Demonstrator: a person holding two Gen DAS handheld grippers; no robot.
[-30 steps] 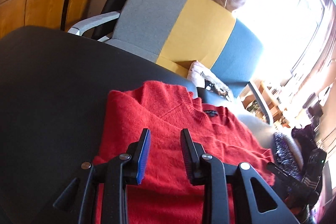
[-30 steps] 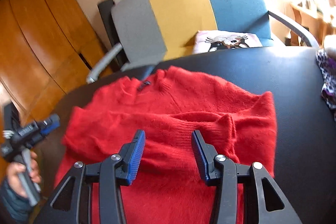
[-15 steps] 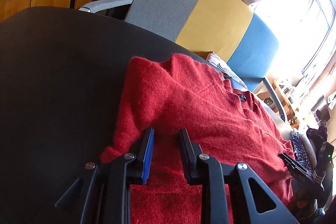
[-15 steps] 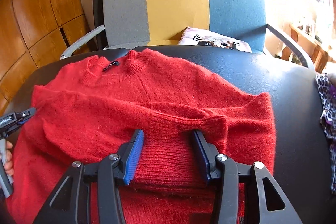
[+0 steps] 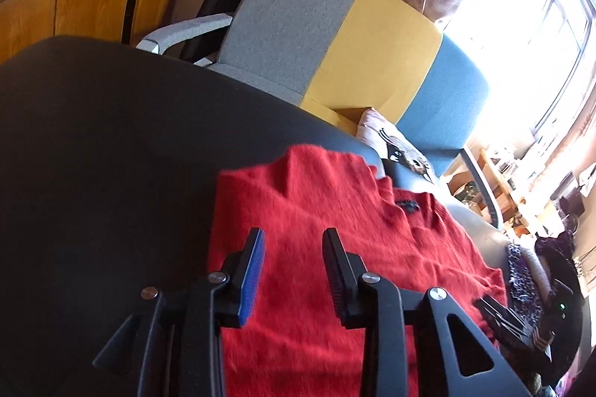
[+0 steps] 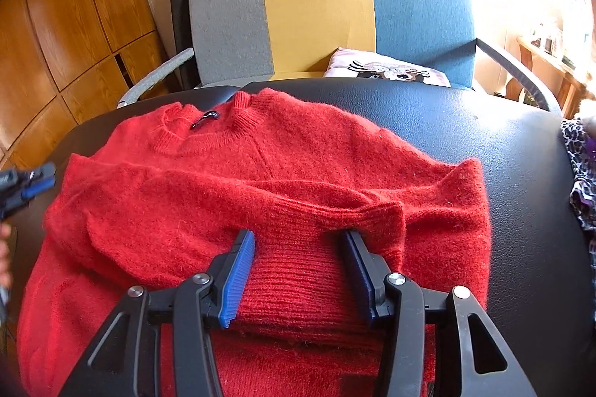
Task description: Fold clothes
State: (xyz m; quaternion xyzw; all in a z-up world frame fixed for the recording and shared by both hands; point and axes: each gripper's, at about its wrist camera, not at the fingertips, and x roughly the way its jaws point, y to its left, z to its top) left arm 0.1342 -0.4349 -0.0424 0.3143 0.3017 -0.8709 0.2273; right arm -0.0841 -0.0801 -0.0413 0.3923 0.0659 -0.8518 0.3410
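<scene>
Red sweater [image 6: 268,181]: lies flat on the black desk [image 6: 503,151], filling the centre of the frame, collar toward the upper left, one sleeve folded across the body. Right gripper [image 6: 298,248]: jaws parted, straddling the ribbed cuff [image 6: 294,278] at lower centre; whether they pinch it cannot be told. Left gripper [image 5: 294,240]: jaws opening, hovering empty over the sweater. Tricolour chair [image 6: 335,6]: upper centre.

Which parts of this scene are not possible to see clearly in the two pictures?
- Sweater hem: cut off by the bottom edge, right wrist view.
- Left gripper: only its tip shows at the left edge there.
- Window area: washed out by glare, left wrist view.
- Sweater label: too small to read.
</scene>
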